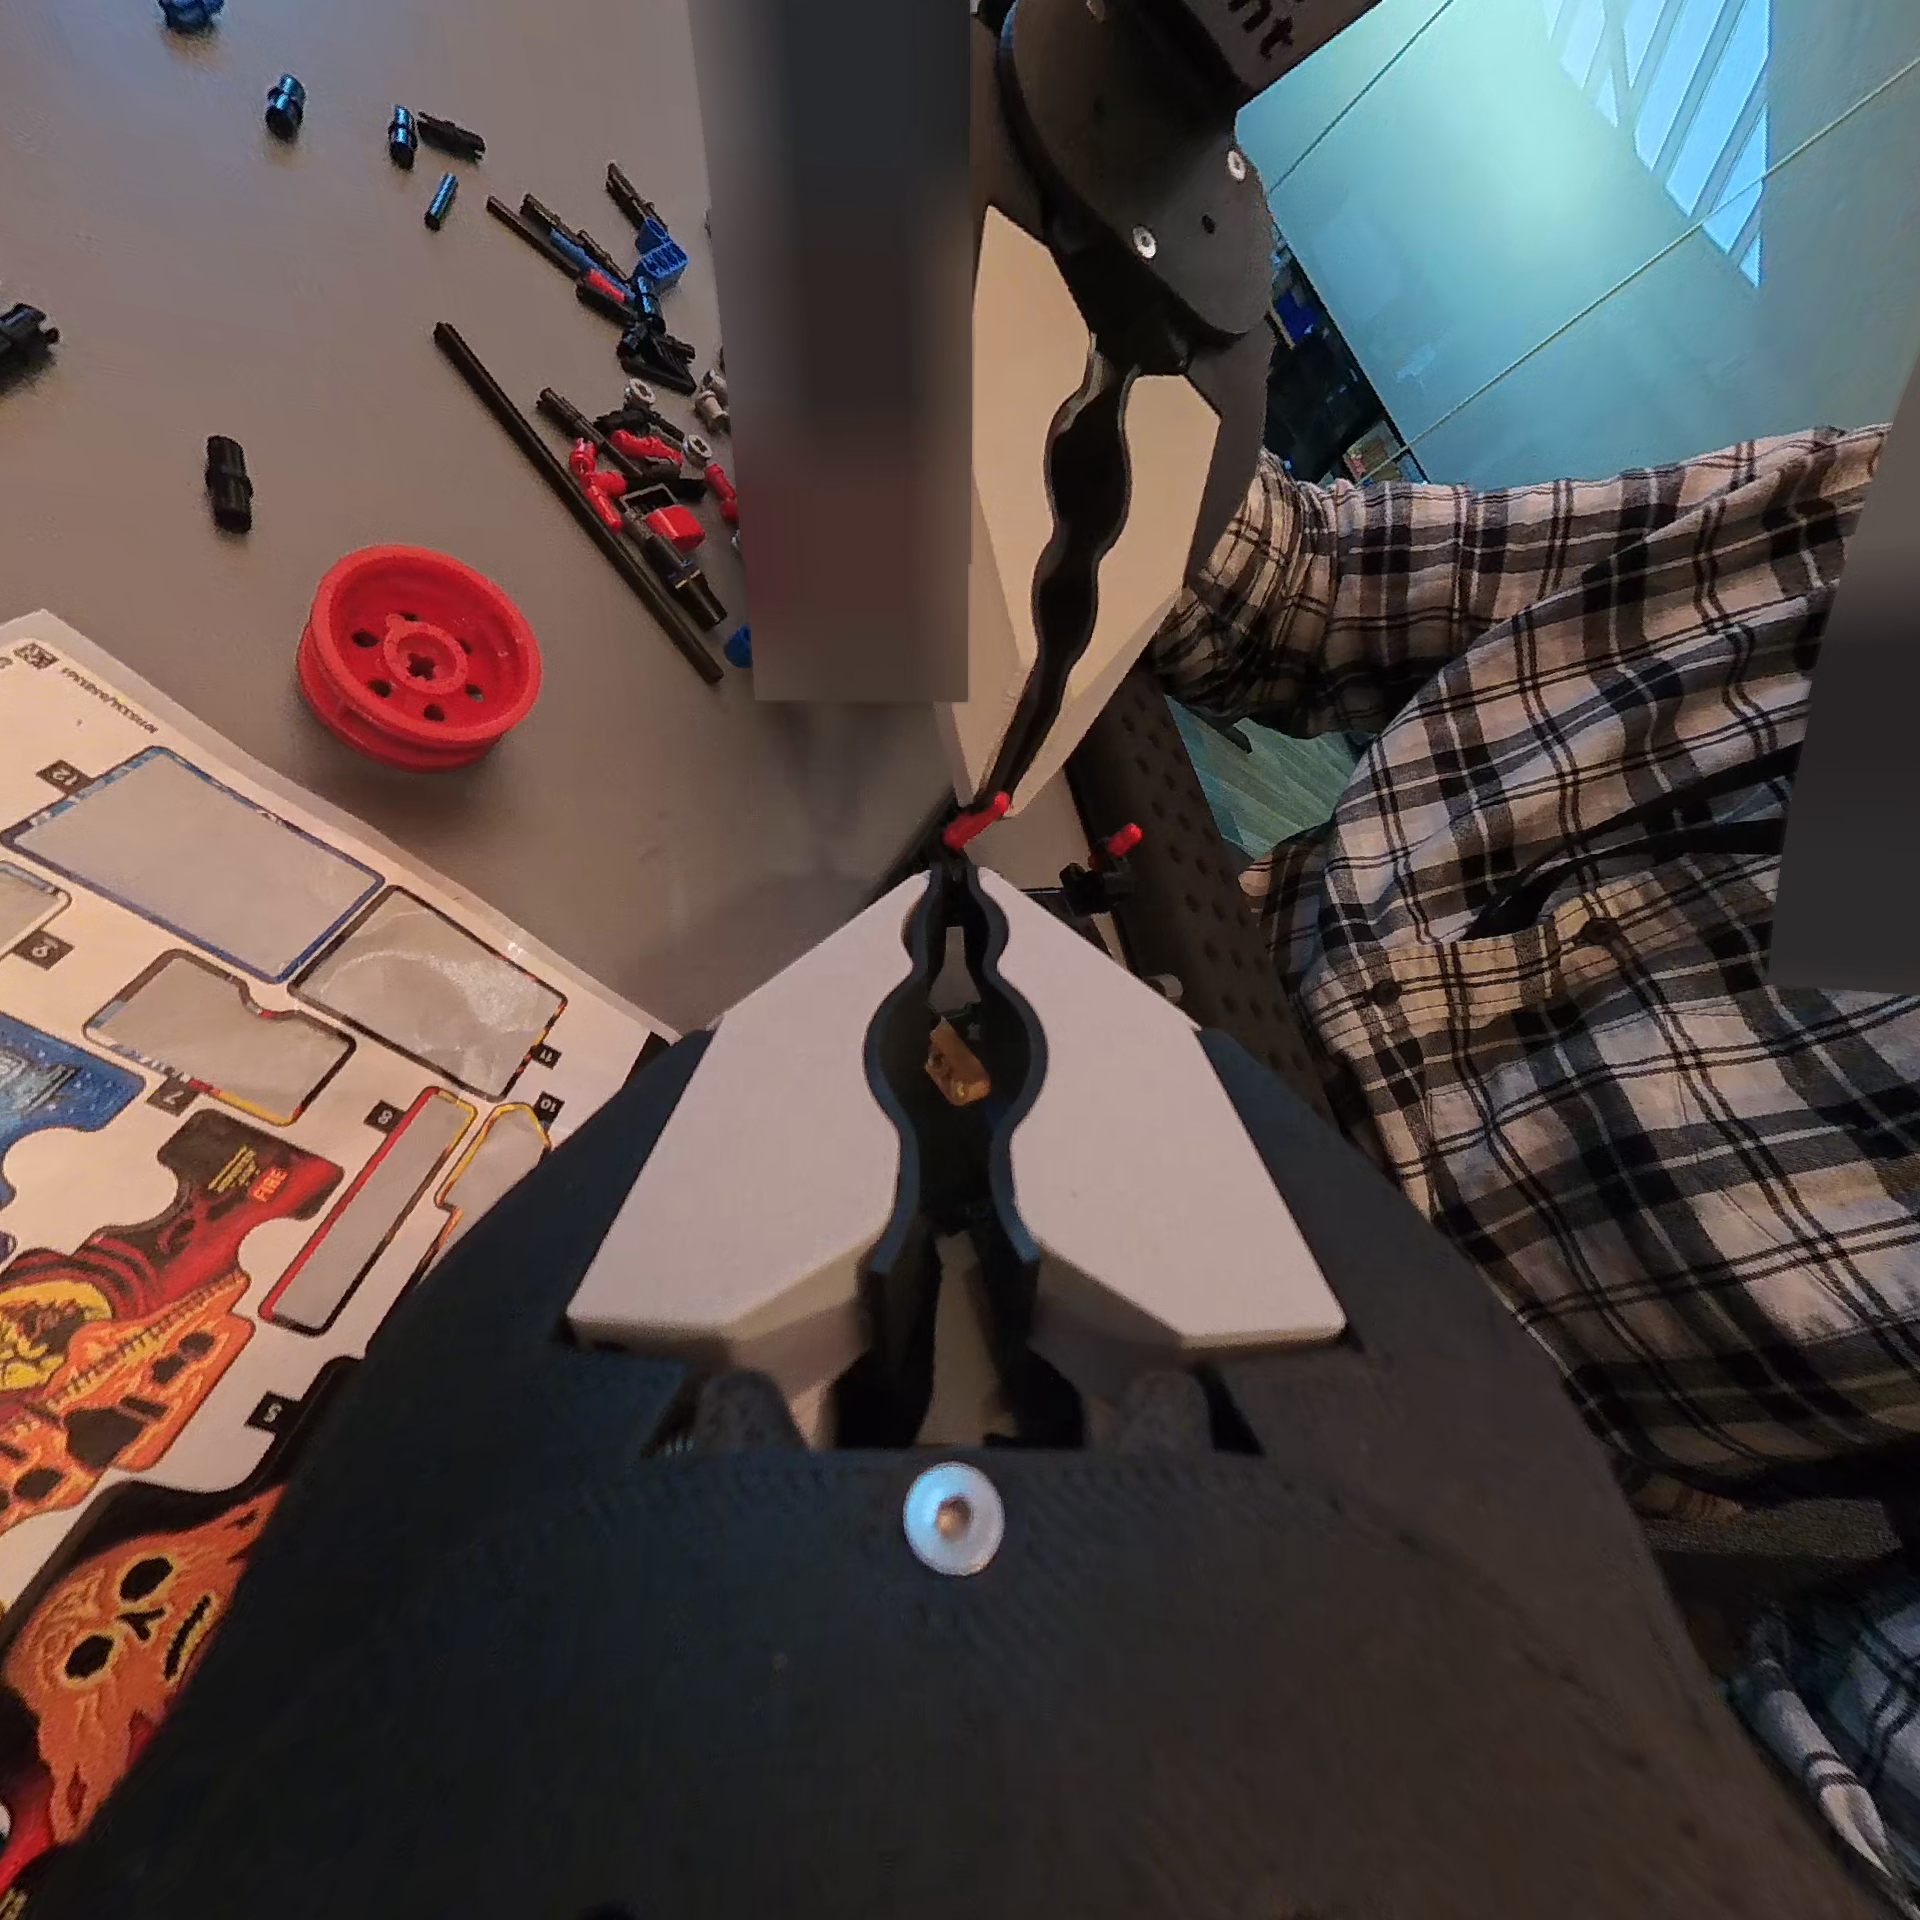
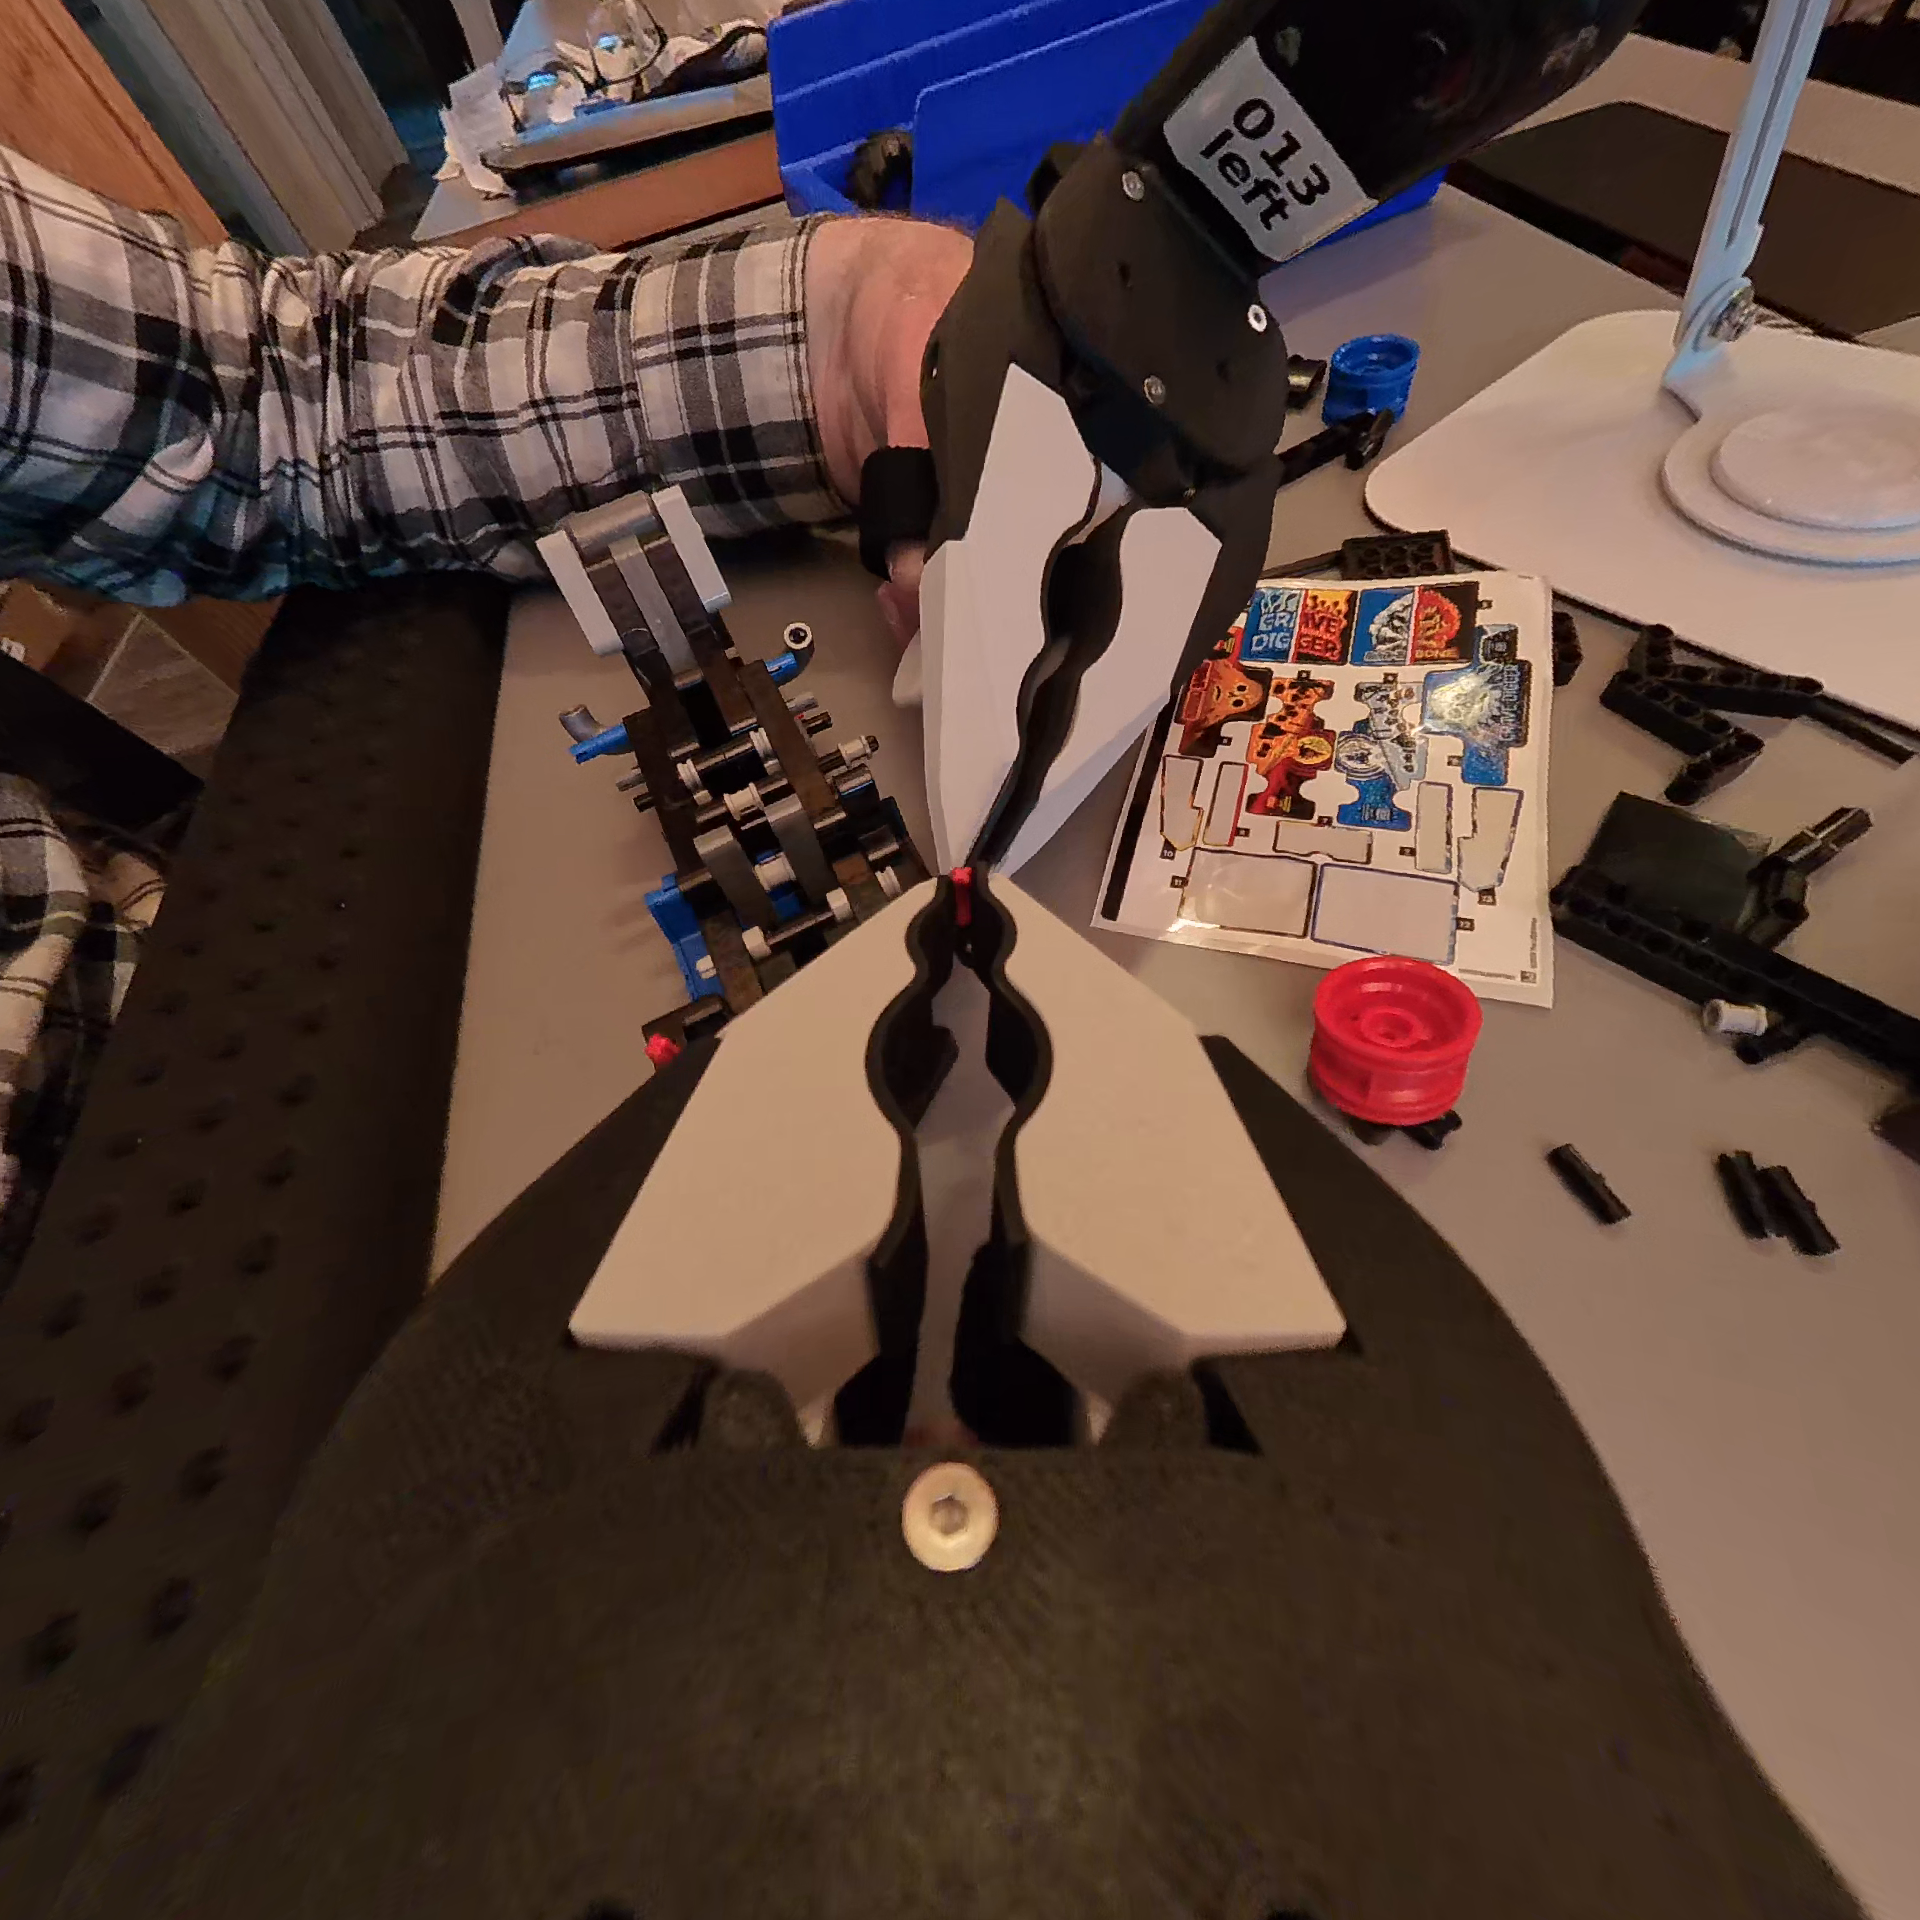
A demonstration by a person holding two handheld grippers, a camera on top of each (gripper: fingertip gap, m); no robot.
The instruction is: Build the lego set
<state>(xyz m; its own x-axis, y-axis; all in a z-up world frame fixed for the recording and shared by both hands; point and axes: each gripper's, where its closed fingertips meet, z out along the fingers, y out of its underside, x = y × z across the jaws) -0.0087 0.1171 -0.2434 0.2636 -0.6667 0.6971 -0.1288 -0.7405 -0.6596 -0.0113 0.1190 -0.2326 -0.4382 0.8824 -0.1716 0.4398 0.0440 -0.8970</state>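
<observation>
Both grippers meet tip to tip above the near edge of the desk [image 2: 1558,1455]. The right gripper [image 2: 961,902] has its jaws closed to a slit on a small red pin [image 2: 961,894]. The left gripper [image 1: 951,878] is likewise pinched shut at the tips on a small black piece [image 1: 951,868], which touches the red pin; the exact join is too small to confirm. Judged from this, a pin is being mated to a connector in the air, not yet fitted to the model. The partly built chassis [image 2: 727,790], black with blue and grey parts, lies on the desk near its left edge, beside the person's plaid sleeve [image 2: 416,384]. It carries no wheels. 1 red wheel hub [image 2: 1392,1039] sits loose at the edge of the sticker sheet [image 2: 1351,769], and 1 blue hub [image 2: 1374,369] lies farther back. The sheet shows several blank outlines, so some stickers appear used. Loose black beams [image 2: 1683,717] and short black pins [image 2: 1777,1210] are spread toward the right edge. Assessment: frame underway, with wheels, remaining pins and most loose stock outstanding.
</observation>
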